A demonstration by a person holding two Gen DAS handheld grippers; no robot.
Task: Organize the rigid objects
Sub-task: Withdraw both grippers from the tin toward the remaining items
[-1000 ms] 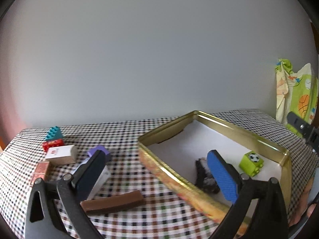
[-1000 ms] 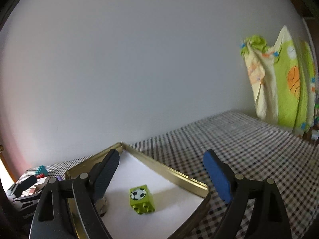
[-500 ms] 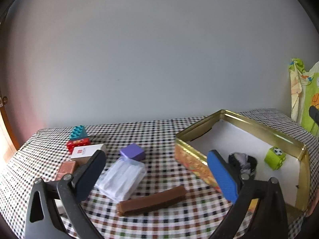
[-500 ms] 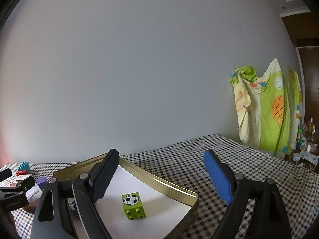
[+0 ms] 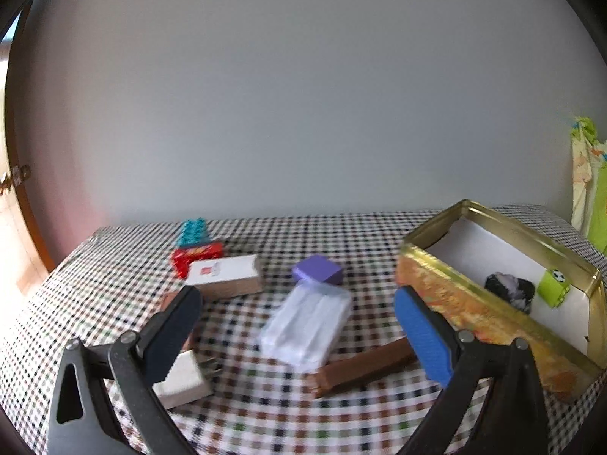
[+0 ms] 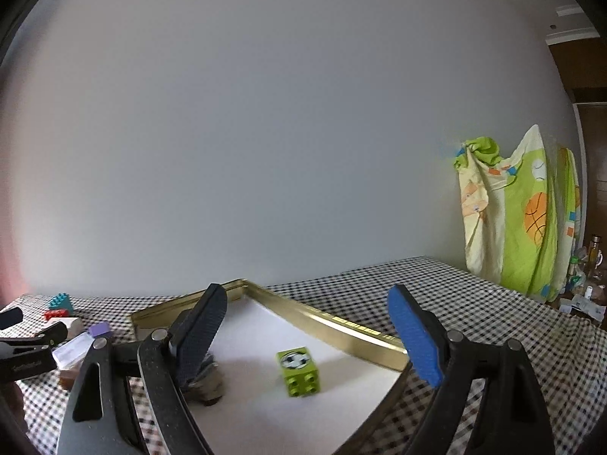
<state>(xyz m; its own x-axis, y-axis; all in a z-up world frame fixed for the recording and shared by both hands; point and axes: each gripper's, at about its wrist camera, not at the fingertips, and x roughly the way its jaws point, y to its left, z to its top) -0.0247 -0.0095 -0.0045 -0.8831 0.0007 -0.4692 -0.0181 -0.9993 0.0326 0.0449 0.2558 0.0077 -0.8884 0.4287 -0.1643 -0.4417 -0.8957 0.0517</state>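
My left gripper (image 5: pixel 299 326) is open and empty above the checkered table, over a clear plastic pack (image 5: pixel 305 322) and a brown bar (image 5: pixel 364 367). A purple block (image 5: pixel 318 270), a white-topped box (image 5: pixel 224 275), a red and teal brick stack (image 5: pixel 193 244) and a white plug (image 5: pixel 182 381) lie around it. A gold tin (image 5: pixel 466 303) at the right holds a grey-black stone (image 5: pixel 510 290) and a green football brick (image 5: pixel 554 287). My right gripper (image 6: pixel 307 335) is open and empty above the tin (image 6: pixel 341 326), near the green brick (image 6: pixel 299 371) and stone (image 6: pixel 203 385).
A green and yellow cloth (image 6: pixel 516 212) hangs at the right wall, with bottles (image 6: pixel 592 261) beside it. The table's left edge (image 5: pixel 41 288) is near a wooden door frame. The left gripper also shows at the left in the right wrist view (image 6: pixel 26 345).
My left gripper has swung left, away from the tin, and now hovers over the loose objects. My right gripper has pulled back a little and stays open over the tin.
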